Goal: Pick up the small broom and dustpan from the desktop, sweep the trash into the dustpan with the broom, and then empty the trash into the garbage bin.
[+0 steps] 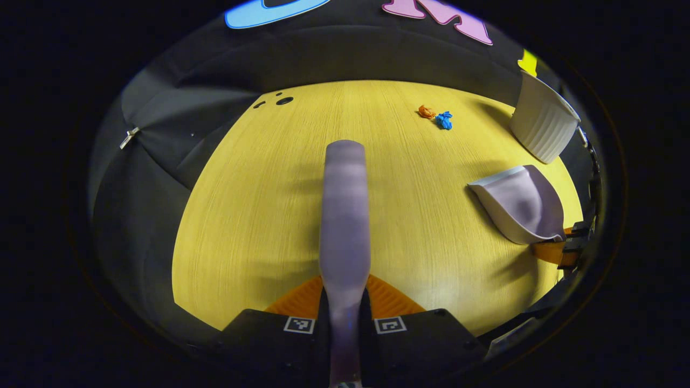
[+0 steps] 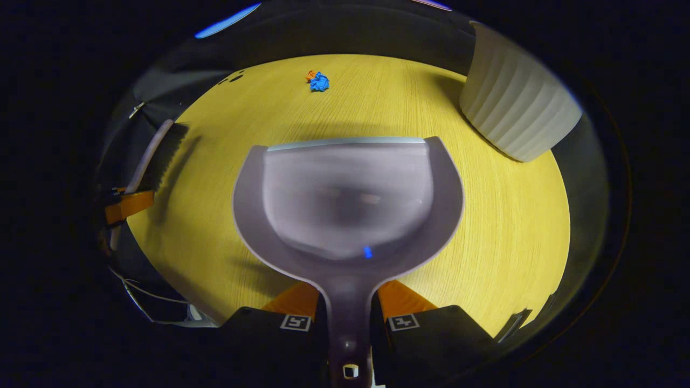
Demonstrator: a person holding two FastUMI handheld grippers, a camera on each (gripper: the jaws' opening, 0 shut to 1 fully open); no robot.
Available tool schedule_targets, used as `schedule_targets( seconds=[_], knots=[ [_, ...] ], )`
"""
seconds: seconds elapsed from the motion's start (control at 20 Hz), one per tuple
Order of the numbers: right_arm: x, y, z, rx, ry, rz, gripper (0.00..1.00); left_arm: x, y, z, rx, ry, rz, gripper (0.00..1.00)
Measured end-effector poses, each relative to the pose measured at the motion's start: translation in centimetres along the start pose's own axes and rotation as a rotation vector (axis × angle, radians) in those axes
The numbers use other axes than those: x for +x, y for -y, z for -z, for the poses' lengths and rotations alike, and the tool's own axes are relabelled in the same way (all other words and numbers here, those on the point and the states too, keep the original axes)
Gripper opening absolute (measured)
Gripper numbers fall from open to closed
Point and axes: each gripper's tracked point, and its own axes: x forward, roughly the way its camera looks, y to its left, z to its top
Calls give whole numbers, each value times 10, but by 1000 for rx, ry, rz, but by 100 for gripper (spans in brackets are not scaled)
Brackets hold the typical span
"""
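My left gripper [image 1: 345, 310] is shut on the pale lilac broom [image 1: 345, 215], whose back runs forward above the yellow desktop [image 1: 259, 215]. My right gripper [image 2: 347, 310] is shut on the handle of the lilac dustpan [image 2: 350, 199], whose open mouth faces the far side. The trash, an orange scrap [image 1: 426, 111] and a blue crumpled scrap [image 1: 444, 120], lies touching near the far edge, well ahead of both tools; the blue scrap [image 2: 319, 82] shows again in the right gripper view. The dustpan [image 1: 523, 202] appears at the right of the left gripper view, the broom [image 2: 156, 153] at the left of the right gripper view.
A white ribbed garbage bin [image 1: 542, 125] stands at the far right of the desktop, and looms close as the bin [image 2: 515, 102] in the right gripper view. Small dark holes [image 1: 280, 100] mark the far left edge. Black cloth surrounds the table.
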Motion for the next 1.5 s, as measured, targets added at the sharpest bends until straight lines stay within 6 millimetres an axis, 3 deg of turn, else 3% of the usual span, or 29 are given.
schedule_targets(
  seconds=[0.05, 0.1, 0.25, 0.35, 0.5, 0.85, 0.95, 1.05, 1.2, 1.5],
  knots=[
    [1, 3, -1, -12, 10, 6, 43, 2, 0, -5, 11, -3, 0, 26],
    [2, 4, -2, -19, 10, 0, 37, 5, -2, -11, 26, -1, -4, 27],
    [-4, 18, -12, -63, 20, -10, 36, 20, -2, -48, 75, 15, -11, 27],
    [-10, 26, -21, -88, 41, -15, 36, 34, 11, -73, 63, 11, 24, 26],
    [-19, 38, -35, -104, 70, -40, 37, 61, 22, -112, 99, 5, 34, 26],
    [-12, 65, -26, -179, 22, -58, 37, 130, 52, -207, 346, 27, 1, 27],
    [-10, 68, -23, -191, 14, -59, 34, 143, 61, -218, 442, 5, 21, 26],
    [-5, 68, -19, -192, 4, -83, 37, 153, 74, -234, 559, 25, 43, 25],
    [-1, 69, -13, -224, -20, -90, 37, 157, 88, -246, 666, 38, 79, 27],
    [-2, 68, -12, -250, -13, -98, 37, 144, 118, -226, 787, 15, 253, 27]
  ],
)
